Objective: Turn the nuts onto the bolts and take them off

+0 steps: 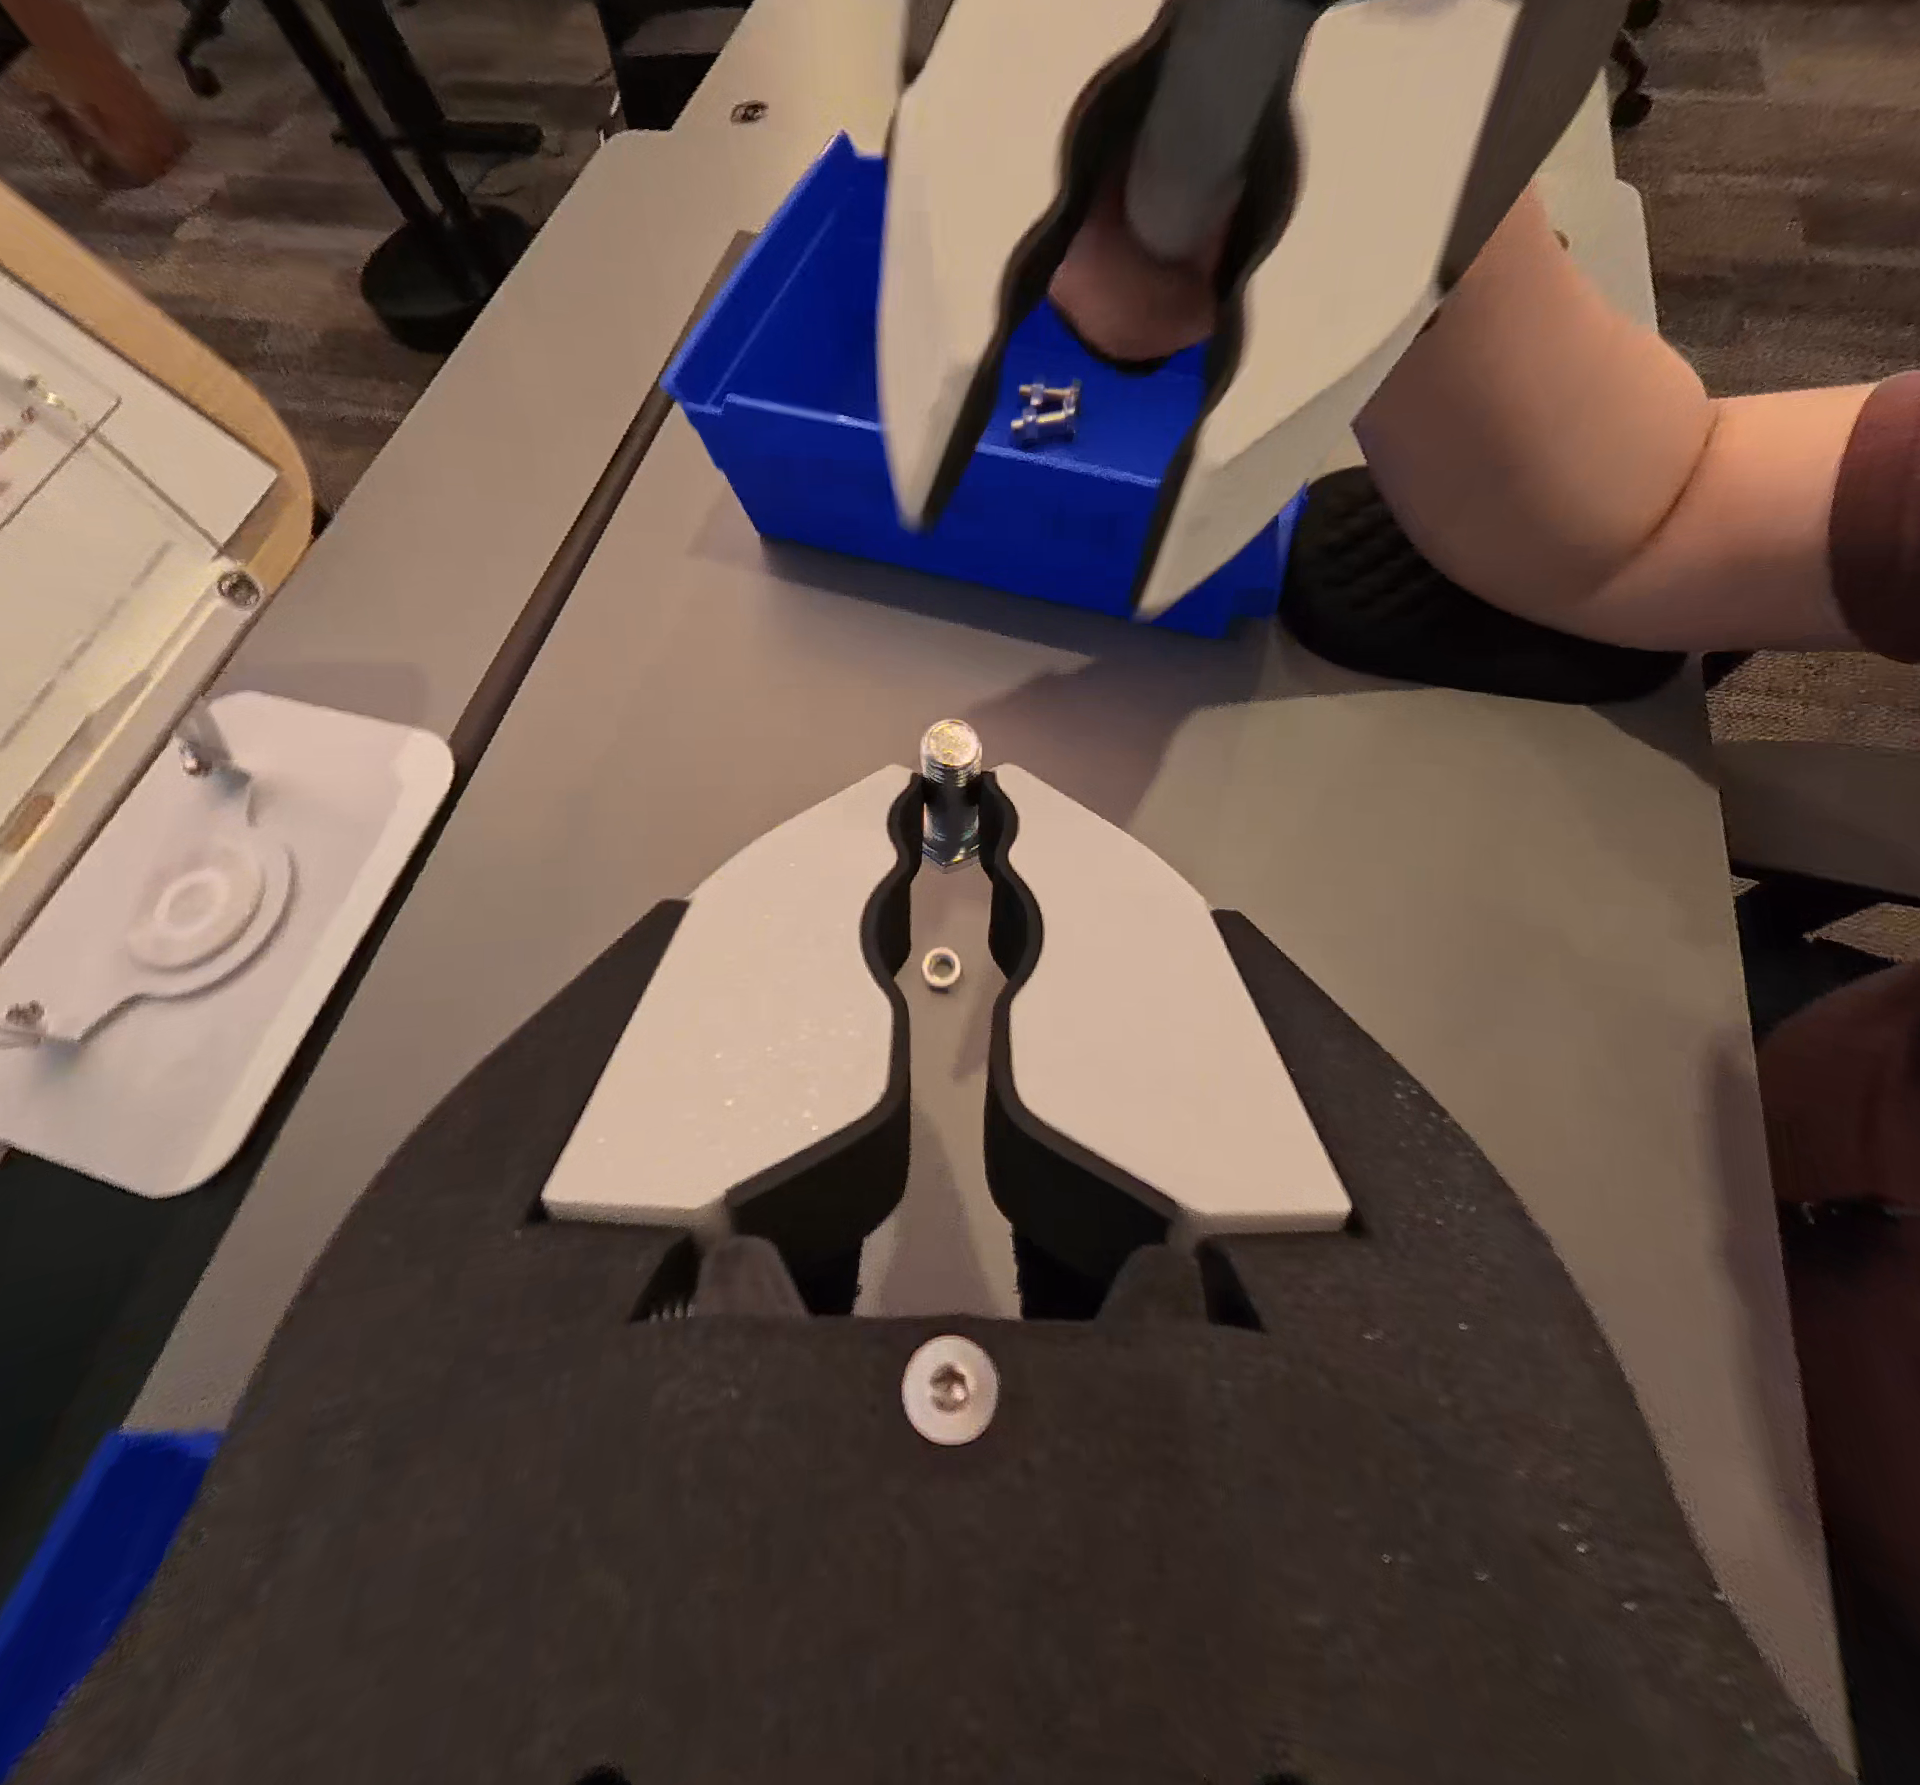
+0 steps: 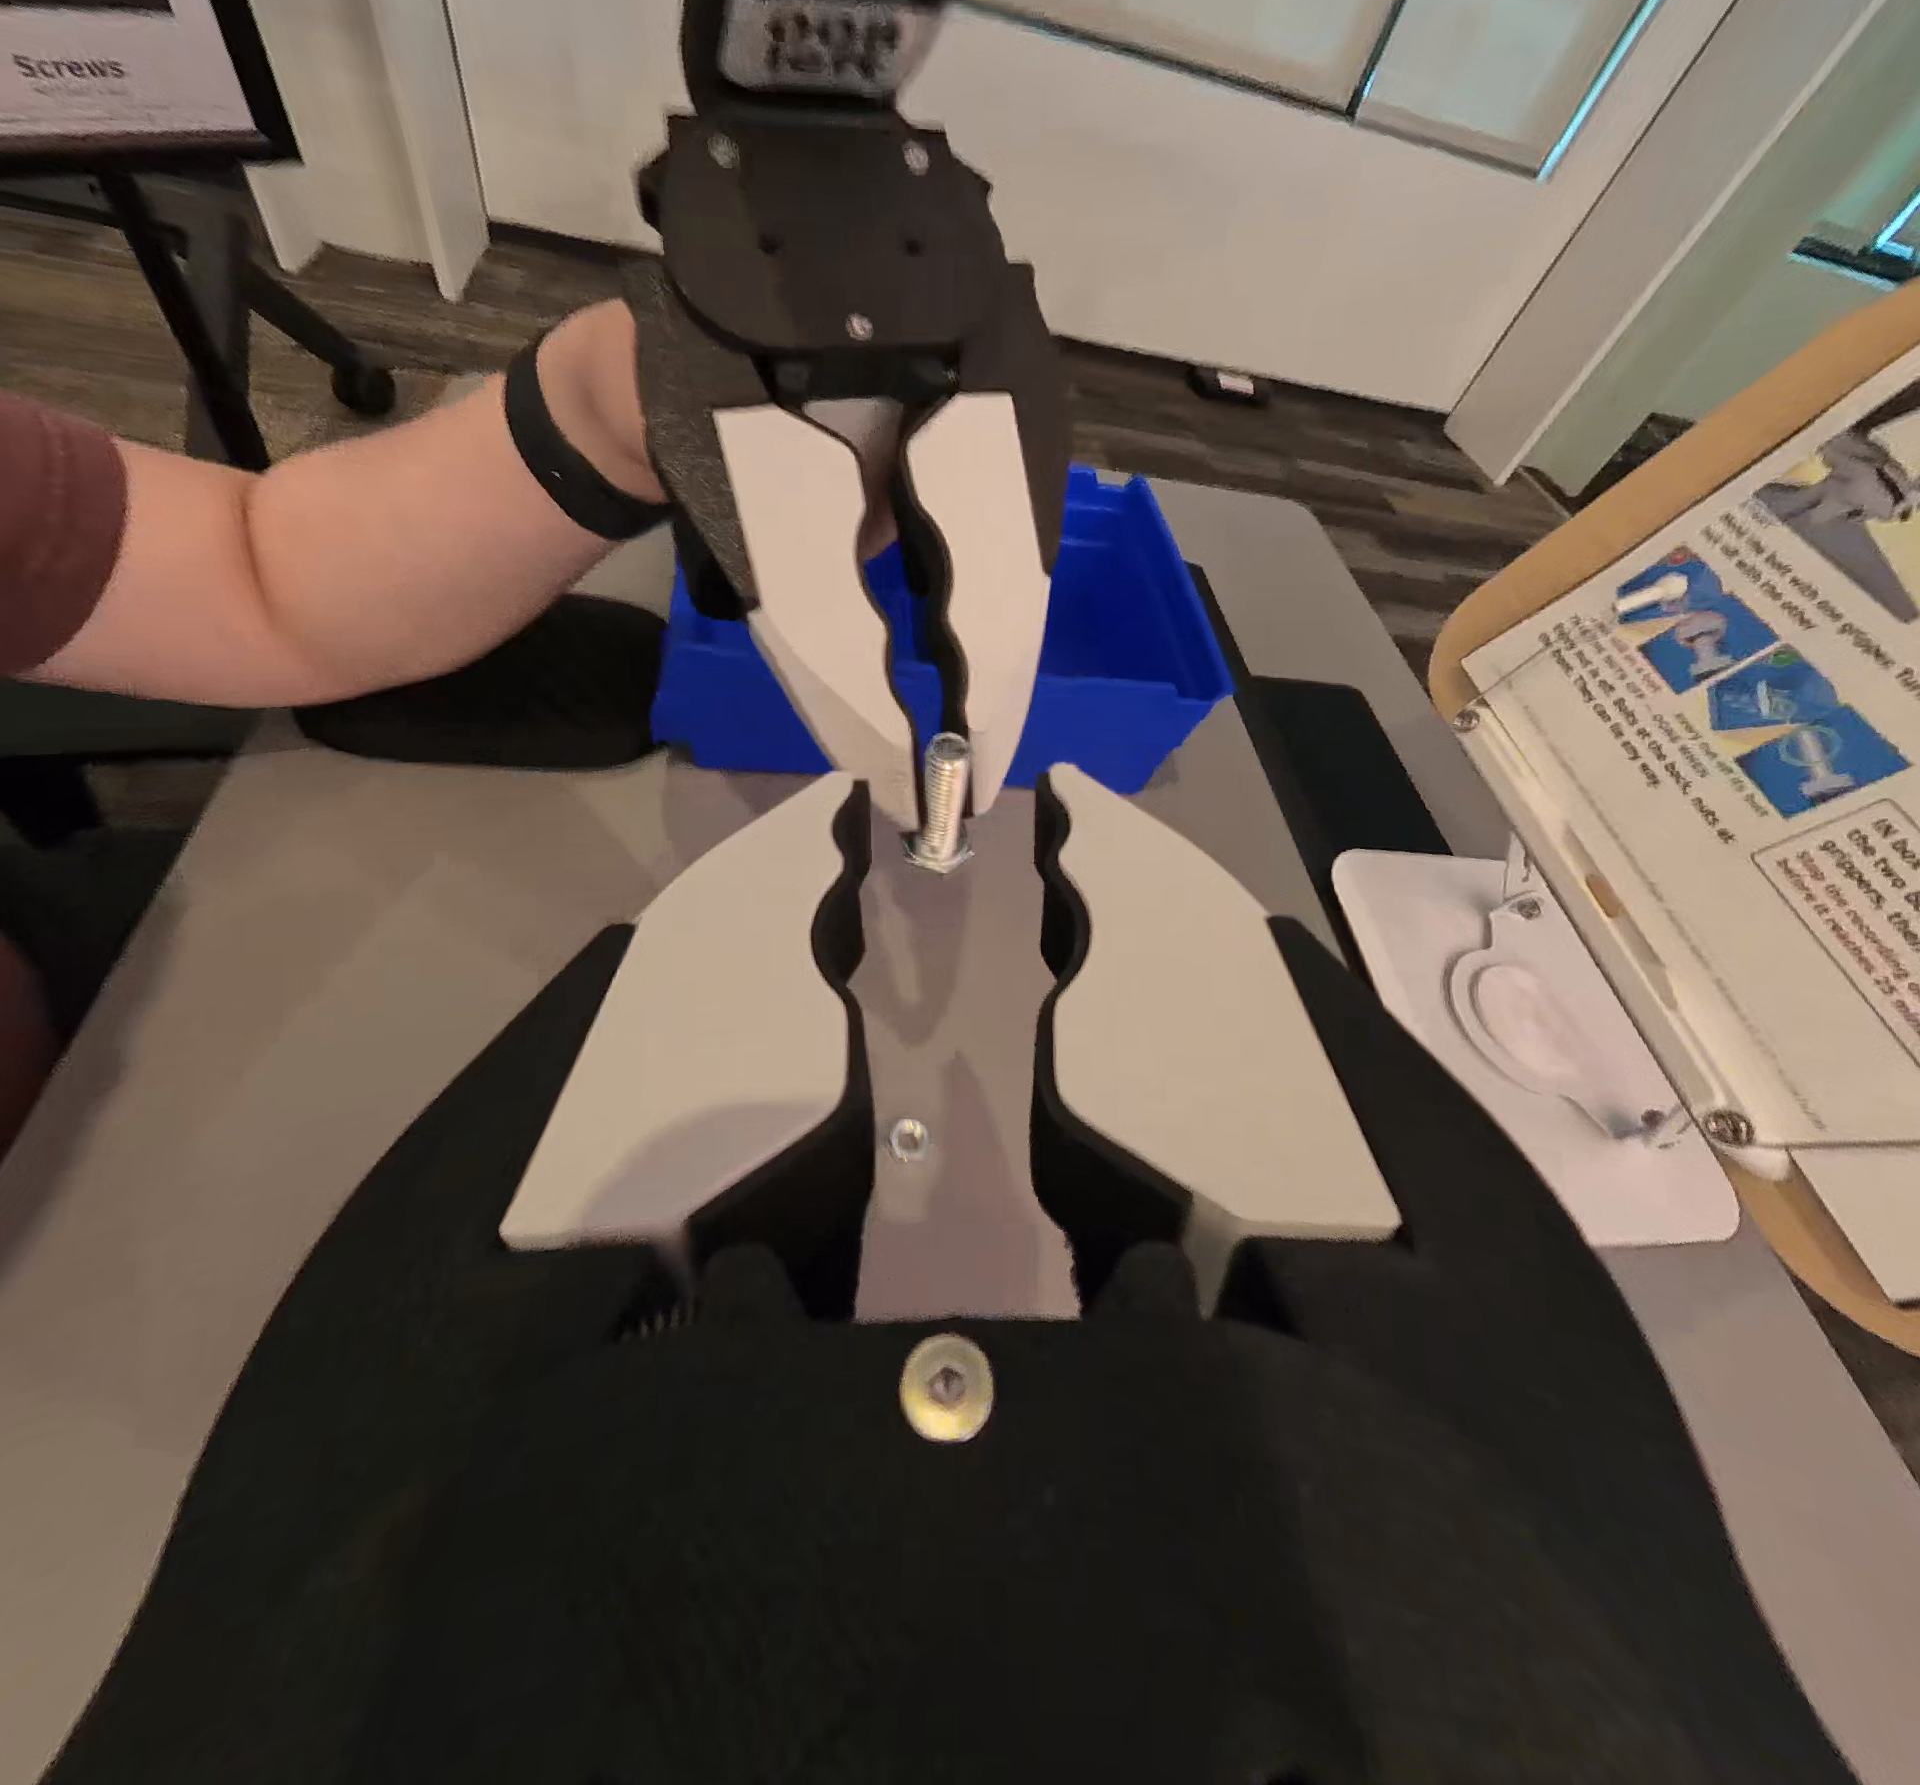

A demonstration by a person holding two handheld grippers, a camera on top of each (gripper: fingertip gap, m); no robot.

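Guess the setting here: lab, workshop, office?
Probably an office-type room set up for data collection: a grey table with a blue parts bin, an instruction sheet on a stand, carpet and a wheeled chair base behind. No workshop machinery in view.

Two matching black grippers with pale grey finger plates.
The left gripper (image 1: 951,800) shows wavy black foam lining its fingers (image 1: 769,987) and a silver hex screw (image 1: 950,1390) in its grainy body. The right gripper (image 2: 945,842) is built alike, brass-toned screw (image 2: 945,1388). Maroon sleeve (image 2: 52,530), black wristband (image 2: 566,468).
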